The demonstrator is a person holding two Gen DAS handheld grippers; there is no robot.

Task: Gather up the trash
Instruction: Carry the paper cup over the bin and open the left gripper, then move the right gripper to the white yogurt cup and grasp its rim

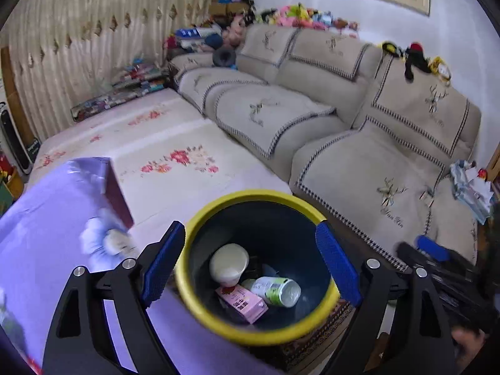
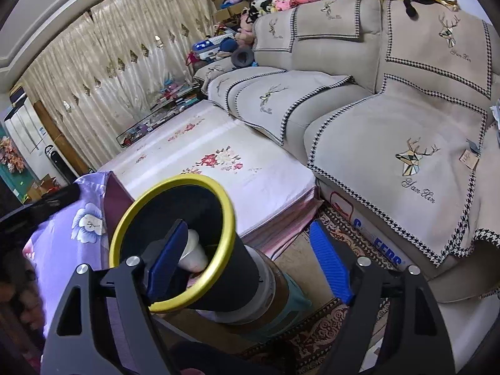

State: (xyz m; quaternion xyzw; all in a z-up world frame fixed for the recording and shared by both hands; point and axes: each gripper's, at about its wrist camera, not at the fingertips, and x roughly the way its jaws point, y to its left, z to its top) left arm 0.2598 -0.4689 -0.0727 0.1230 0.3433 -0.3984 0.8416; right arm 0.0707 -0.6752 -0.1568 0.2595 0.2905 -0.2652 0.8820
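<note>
Your left gripper (image 1: 250, 265) hangs over the bin (image 1: 218, 322), a dark bucket with a yellow rim, and its blue pads (image 1: 162, 262) stand wide apart with nothing between them, one on each side of the rim as the left wrist view shows it. Down in the bin lie a white cup (image 1: 229, 264) on its side, a green-and-white can (image 1: 276, 290) beside it, and a pink carton (image 1: 243, 304) just in front of both, the three touching at the bottom. Your right gripper (image 2: 250, 259) is also spread, gripping nothing; in its own view the left pad (image 2: 165, 259) overlaps the mouth of the bin (image 2: 225, 215), and the right pad is over the rug (image 2: 318, 334). From that side the bin looks tilted and seems to rest on a round stool (image 2: 281, 306), with the cup (image 2: 193, 250) visible through the opening. The bin stands just beside the near corner of the low table covered in a floral cloth (image 1: 175, 162). A purple flowered sheet (image 1: 40, 212) lies to the left of the bin, touching its rim. The sofa (image 1: 343, 162) runs along the far edge of the table, and crumpled paper (image 1: 472, 187) sits on its right end.
</note>
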